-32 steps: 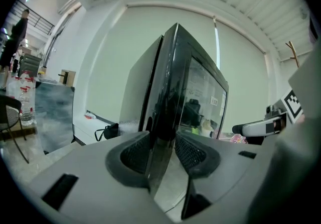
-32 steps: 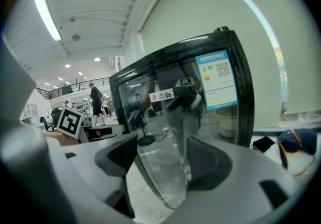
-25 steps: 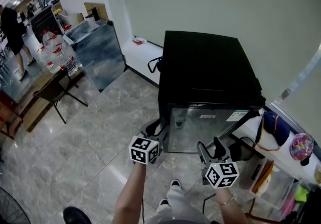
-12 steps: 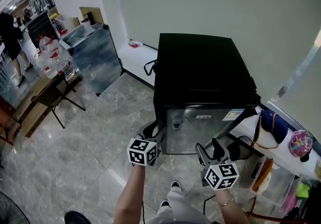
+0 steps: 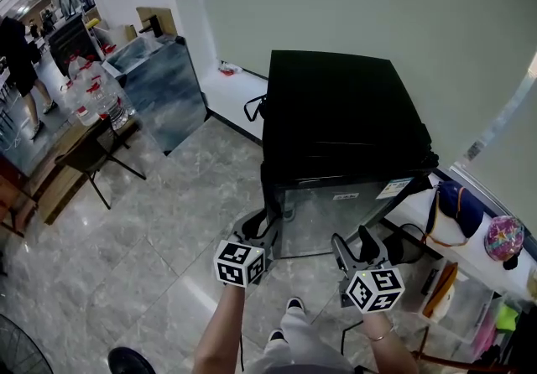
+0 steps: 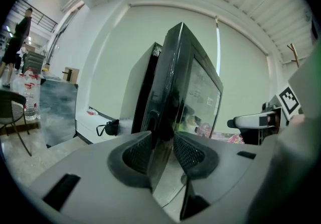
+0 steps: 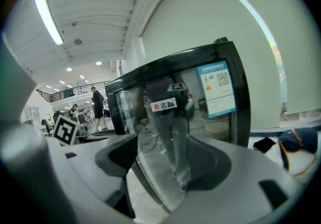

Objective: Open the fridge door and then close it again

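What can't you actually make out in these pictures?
- Fridge inside: head view, its black top hides it; gripper views, the glass door mirrors the room.
- Door label print: right gripper view, too small.
- Clutter beside it: head view, cut off by right edge.

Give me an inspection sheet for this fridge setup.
Surface: glossy grey tiled floor.
Job's things: black fridge; its glass door has its left edge between the left tool's jaws.
Clutter: bag and pink round thing on the ledge at right; water bottles at left.
Grippers: left tool jaws have just been closing, pads on the door edge; right tool open, empty, facing the glass.
Cables: black loop left of the fridge; cable or strap, cannot tell.
Surroundings: pale wall, chair, person far left.
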Demonstrator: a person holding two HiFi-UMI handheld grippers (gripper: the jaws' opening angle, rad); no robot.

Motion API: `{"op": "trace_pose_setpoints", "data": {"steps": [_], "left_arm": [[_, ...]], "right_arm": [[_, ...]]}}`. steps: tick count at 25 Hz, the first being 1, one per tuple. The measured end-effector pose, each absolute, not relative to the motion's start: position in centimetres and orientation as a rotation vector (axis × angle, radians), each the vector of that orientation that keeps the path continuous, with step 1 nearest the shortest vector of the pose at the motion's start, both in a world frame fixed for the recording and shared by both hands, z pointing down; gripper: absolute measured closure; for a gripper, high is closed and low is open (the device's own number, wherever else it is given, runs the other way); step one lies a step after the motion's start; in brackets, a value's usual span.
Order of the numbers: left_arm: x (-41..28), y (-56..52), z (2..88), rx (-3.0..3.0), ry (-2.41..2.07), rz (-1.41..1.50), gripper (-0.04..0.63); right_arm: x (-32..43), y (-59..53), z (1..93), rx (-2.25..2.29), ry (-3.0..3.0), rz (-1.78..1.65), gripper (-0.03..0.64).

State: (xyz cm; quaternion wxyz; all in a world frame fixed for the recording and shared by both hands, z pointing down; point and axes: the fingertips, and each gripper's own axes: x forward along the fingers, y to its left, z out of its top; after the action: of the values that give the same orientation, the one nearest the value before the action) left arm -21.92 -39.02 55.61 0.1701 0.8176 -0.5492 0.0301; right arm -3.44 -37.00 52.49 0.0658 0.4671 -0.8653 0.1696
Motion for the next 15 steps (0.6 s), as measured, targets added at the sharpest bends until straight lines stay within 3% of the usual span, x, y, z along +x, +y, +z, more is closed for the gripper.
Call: {"op": "trace_pose_setpoints", "data": {"steps": [15], "left_arm": [[-19.0,-31.3,55.6,2.289,-1.559,0.083,0.485]], "right_arm": [[-3.1,-29.4,50.5,1.413,-2.647,0.483,0.322]]}}
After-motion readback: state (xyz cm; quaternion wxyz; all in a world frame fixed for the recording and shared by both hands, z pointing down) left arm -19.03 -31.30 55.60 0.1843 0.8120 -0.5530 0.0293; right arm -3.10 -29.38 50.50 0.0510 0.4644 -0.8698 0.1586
